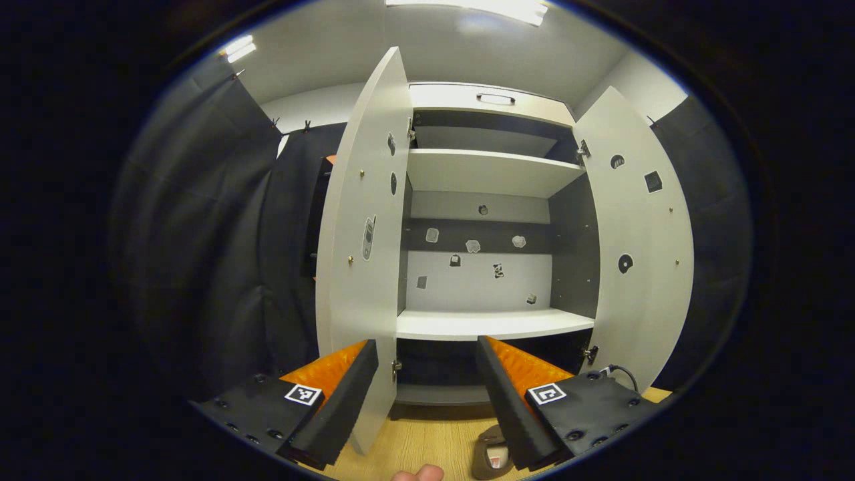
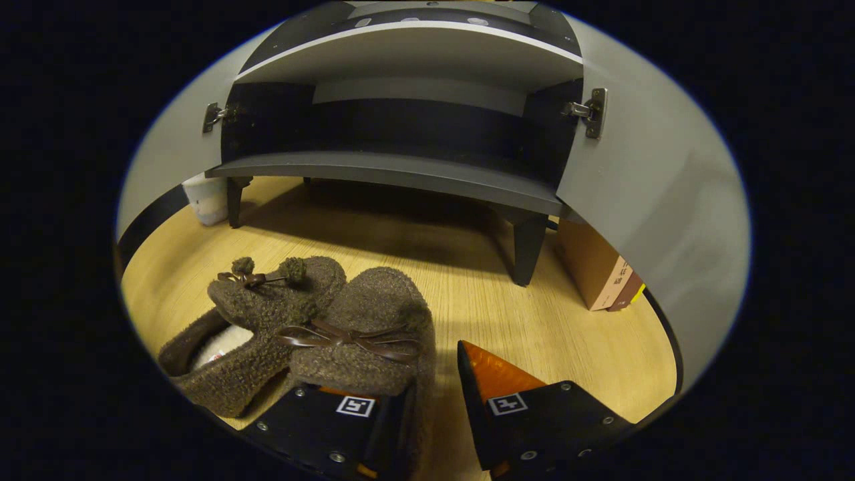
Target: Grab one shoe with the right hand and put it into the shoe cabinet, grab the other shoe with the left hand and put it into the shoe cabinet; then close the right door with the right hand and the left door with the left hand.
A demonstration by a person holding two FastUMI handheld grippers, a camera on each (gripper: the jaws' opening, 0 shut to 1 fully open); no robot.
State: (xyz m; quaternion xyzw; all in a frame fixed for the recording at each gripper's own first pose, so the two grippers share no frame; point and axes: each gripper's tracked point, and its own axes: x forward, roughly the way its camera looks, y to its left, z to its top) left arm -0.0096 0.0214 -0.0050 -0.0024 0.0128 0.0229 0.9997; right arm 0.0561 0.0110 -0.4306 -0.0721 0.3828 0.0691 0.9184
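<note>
Two brown fuzzy slippers lie side by side on the wood floor in the right gripper view, a pompom one (image 2: 267, 314) on the left and a bow one (image 2: 374, 321) on the right. My right gripper (image 2: 434, 377) is low over the bow slipper and open. One finger is inside the slipper's mouth, the other finger (image 2: 491, 377) is outside its right wall. The shoe cabinet (image 1: 494, 324) stands with both doors wide open. My left gripper (image 1: 426, 344) hangs open and holds nothing in front of the cabinet. A bit of a slipper (image 1: 491, 454) shows below it.
The left door (image 1: 364, 220) and right door (image 1: 641, 234) swing out toward me. The cabinet's bottom shelf (image 2: 401, 175) sits on short legs (image 2: 528, 250). A brown box (image 2: 598, 270) stands behind the right door, and a white object (image 2: 207, 197) is by the left leg. A fingertip (image 1: 417, 473) shows at the bottom edge.
</note>
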